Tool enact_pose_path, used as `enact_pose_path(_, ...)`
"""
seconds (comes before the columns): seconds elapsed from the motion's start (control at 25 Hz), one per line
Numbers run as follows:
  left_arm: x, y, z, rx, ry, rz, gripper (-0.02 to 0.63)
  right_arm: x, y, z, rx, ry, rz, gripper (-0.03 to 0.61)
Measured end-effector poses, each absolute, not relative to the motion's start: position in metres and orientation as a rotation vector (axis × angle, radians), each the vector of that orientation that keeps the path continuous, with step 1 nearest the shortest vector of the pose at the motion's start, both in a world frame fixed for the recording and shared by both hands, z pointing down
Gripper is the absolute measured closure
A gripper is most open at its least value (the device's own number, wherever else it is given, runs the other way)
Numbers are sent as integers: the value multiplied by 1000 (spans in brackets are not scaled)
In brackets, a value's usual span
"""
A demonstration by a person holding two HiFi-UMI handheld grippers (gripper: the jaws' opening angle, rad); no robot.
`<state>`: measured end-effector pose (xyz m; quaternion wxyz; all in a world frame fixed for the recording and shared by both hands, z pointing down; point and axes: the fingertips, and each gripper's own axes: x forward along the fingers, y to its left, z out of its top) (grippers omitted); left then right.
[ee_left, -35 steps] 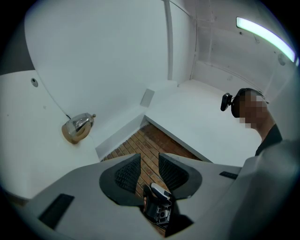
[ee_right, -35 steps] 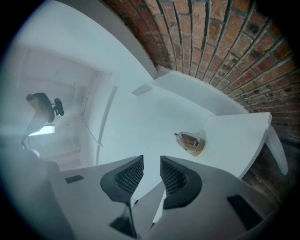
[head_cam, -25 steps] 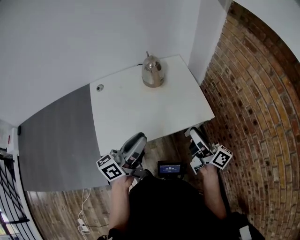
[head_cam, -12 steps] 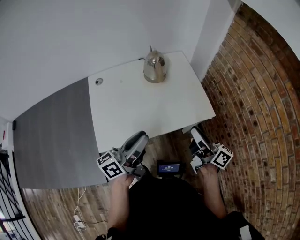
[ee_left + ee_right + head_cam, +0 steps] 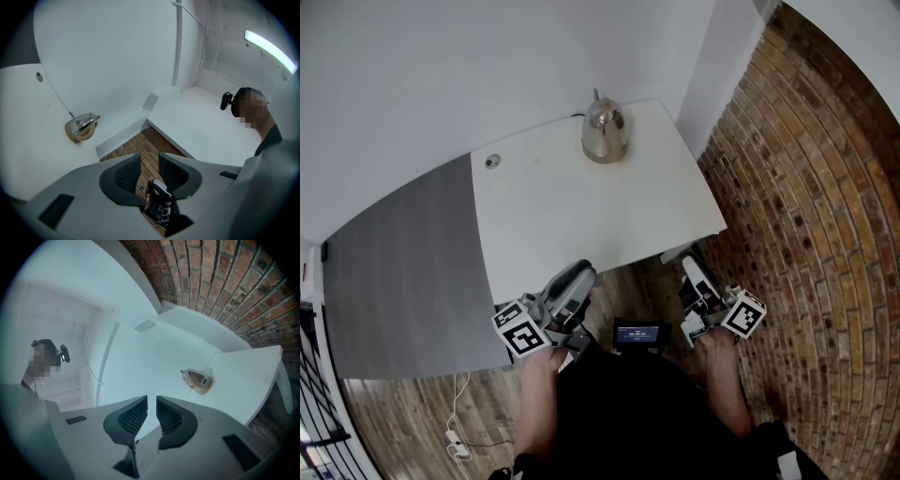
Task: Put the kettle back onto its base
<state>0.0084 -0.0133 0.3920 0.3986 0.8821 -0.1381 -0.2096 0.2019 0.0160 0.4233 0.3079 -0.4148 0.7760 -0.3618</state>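
A shiny steel kettle (image 5: 605,133) stands upright near the far right corner of the white table (image 5: 581,225), with a dark cord behind it. It also shows in the left gripper view as the kettle (image 5: 82,127) on a tan ring, and in the right gripper view as the kettle (image 5: 197,380). Both grippers hang low by my body, short of the table's front edge and far from the kettle. My left gripper (image 5: 567,292) (image 5: 149,169) is open and empty. My right gripper (image 5: 694,281) (image 5: 151,416) has just been closing. A narrow gap remains between its jaws, with nothing in it.
A brick wall (image 5: 806,187) runs along the right of the table. A grey surface (image 5: 403,262) adjoins the table's left side. A round cable hole (image 5: 492,161) sits near the table's far left. A small screen device (image 5: 639,335) hangs at my chest above wooden floor.
The head camera's view has shifted a little. Both grippers and the kettle stay where they were.
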Motion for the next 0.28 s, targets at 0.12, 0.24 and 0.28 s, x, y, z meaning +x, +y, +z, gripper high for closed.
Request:
enact_pose_path(0.12, 12, -11, 392, 2236, -345, -526, 494, 206, 18, 419, -1124, 2077, -921, 512)
enact_pose_path(0.24, 15, -9, 392, 2238, -342, -521, 494, 209, 20, 420, -1128, 2071, -924, 512)
enact_pose_path(0.28, 16, -8, 392, 2238, -342, -520, 494, 210, 21, 422, -1127, 2064, -931, 512)
